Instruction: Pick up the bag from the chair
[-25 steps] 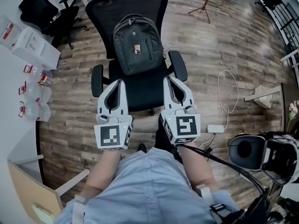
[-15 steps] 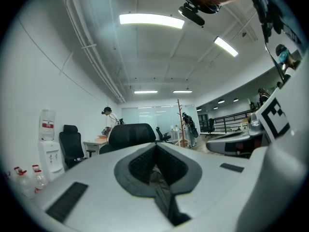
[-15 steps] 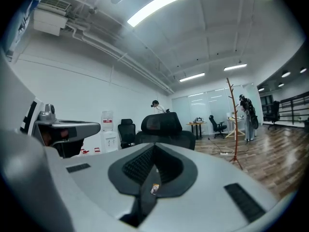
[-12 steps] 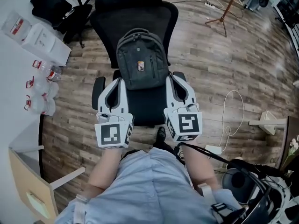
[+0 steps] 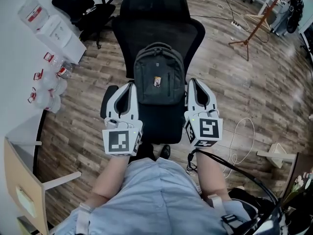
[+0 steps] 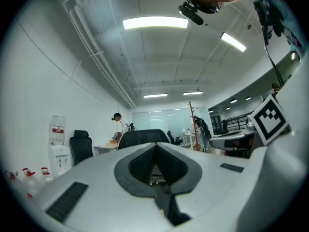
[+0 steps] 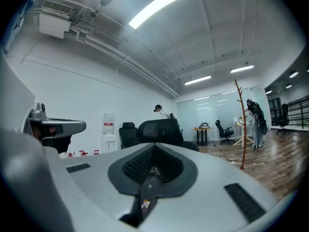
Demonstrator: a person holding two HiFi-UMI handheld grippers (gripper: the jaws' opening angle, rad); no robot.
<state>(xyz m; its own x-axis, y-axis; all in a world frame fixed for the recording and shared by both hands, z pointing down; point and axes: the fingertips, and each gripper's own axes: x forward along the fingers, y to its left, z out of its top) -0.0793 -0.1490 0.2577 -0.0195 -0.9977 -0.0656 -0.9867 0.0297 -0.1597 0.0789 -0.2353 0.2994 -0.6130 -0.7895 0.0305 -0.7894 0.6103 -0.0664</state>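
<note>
Nearest: light blue shirt [image 5: 156, 195] and both forearms, with a marker cube at the back of each gripper. The left gripper [image 5: 131, 85] points level toward the chair seat [image 5: 161, 122]. Its jaws are fully together with nothing between them, as its own gripper view shows plainly. The right gripper [image 5: 192, 81] is also level, jaws pressed together and empty. The two grippers lie over the left and right edges of the seat with the bag [image 5: 159, 75] between them. Their tips are just beside the bag's lower sides, and contact cannot be told from the head view. The left armrest [image 5: 108, 94] is partly covered by the left gripper. The bag is a dark grey backpack standing upright at the rear edge of the seat, back against the backrest [image 5: 161, 23]. It has a small badge on its front pocket and a carry handle on top. The chair stands on a wood-plank floor [image 5: 234, 82]. Past the seat's left edge are water bottles [image 5: 46, 84] on the floor, then a white water dispenser [image 5: 54, 26]. Farthest are a second black chair [image 5: 83, 6] at upper left and a wooden coat stand [image 5: 259, 22] at upper right.
</note>
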